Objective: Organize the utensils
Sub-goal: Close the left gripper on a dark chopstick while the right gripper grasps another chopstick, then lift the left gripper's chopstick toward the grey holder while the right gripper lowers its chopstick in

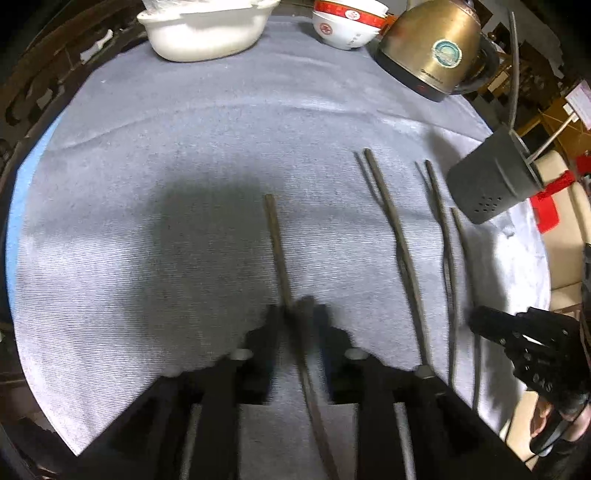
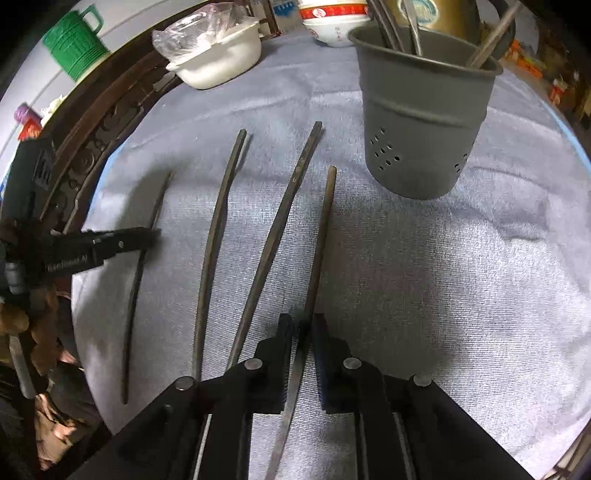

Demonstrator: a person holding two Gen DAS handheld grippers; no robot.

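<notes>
We have four chopsticks lying on the grey cloth [image 2: 424,258] that covers the counter, and the grey holder [image 2: 424,122] standing upright beyond them, already with several utensils inside.

Our right hand-held gripper [image 2: 303,325] is nearly closed, its jaws pinching the rightmost chopstick [image 2: 321,236] near its lower end; that stick lies just beside its neighbour [image 2: 280,218], the two almost touching near the gripper. Our left hand-held gripper [image 1: 295,314] stands partly open over the leftmost chopstick [image 1: 279,254], which runs between the jaws; the blur there keeps us from telling whether the pads press on it, so we judge it not yet held.

What could go wrong: the right grip sits far toward one end, so we expect the long free end to droop or swing as it lifts, and it could knock the neighbour or catch the holder's rim. The left stick may roll on the soft cloth or slip out if the jaws close off-centre.

For room: the cloth is bare to the right of the held stick and in front of the holder. The left stick lies nearest the cloth's left edge and the dark carved rim [image 2: 96,136] there. A white tub [image 1: 207,33], bowls [image 1: 347,26] and a kettle [image 1: 432,48] stand along the far side, well apart from our grippers.
</notes>
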